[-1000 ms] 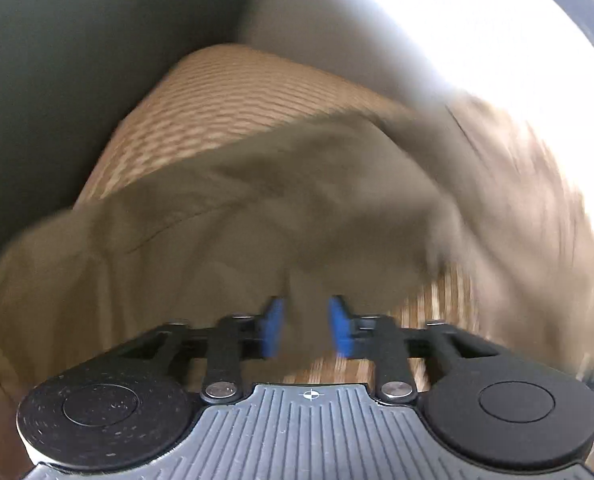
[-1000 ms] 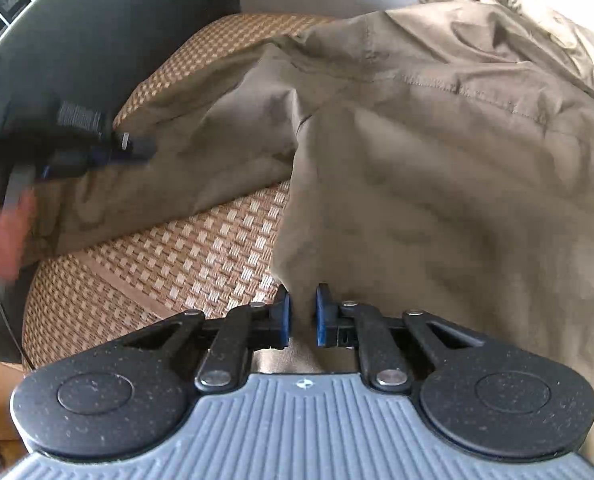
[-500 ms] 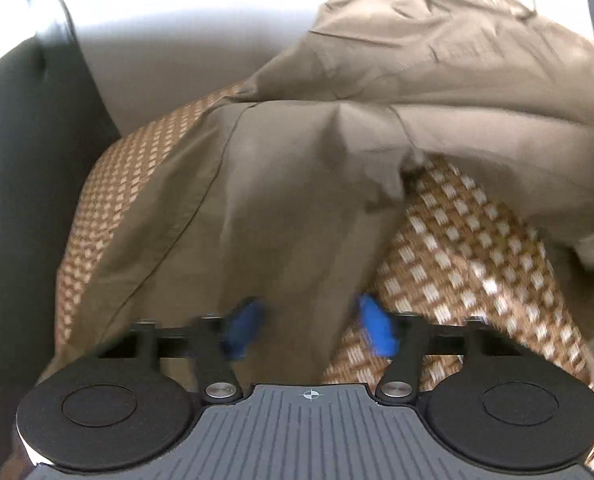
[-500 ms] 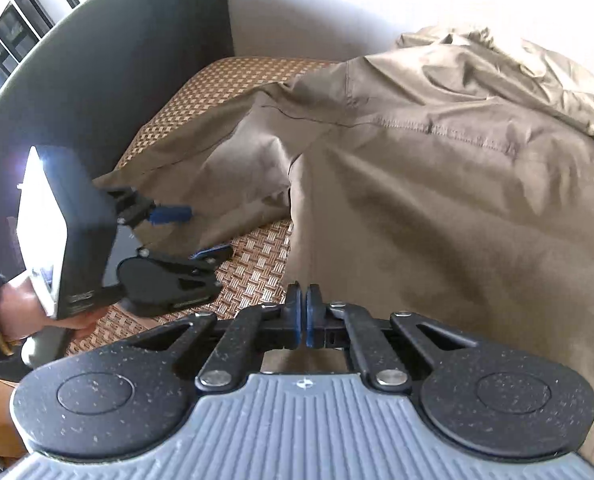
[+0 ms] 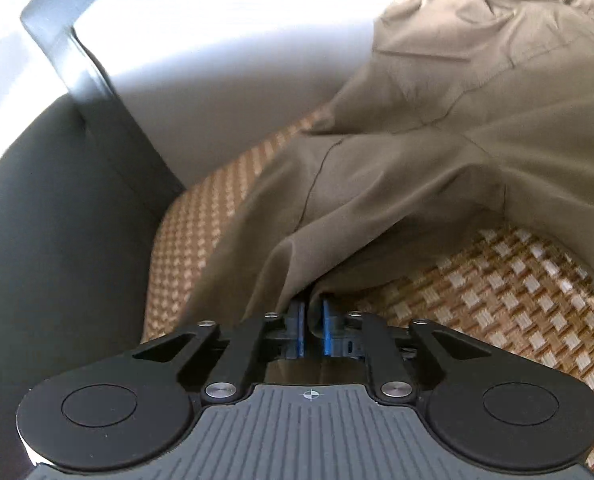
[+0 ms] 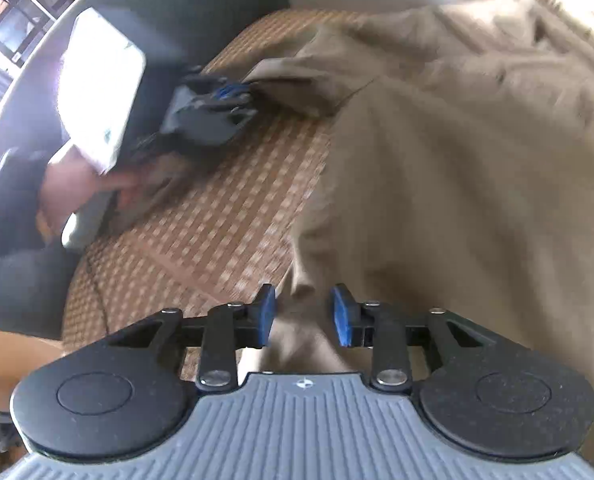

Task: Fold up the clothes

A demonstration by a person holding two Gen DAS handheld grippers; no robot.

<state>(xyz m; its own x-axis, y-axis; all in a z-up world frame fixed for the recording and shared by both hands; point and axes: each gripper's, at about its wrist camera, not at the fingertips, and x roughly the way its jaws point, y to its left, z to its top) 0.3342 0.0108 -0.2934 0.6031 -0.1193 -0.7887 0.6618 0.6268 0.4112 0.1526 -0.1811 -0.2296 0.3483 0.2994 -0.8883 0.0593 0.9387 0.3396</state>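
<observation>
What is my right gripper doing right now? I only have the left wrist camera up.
Observer: The right gripper is open. Its blue pads stand apart, and a fold of the khaki garment lies loose between them.
Operator: How does my left one look from that side?
Observer: The right wrist view is blurred, but the left gripper has its blue pads closed on a corner of the garment, over the woven mat.
Operator: Anything behind it?
Observer: A hand holds its handle, and a dark sleeve shows at the frame's left edge.
</observation>
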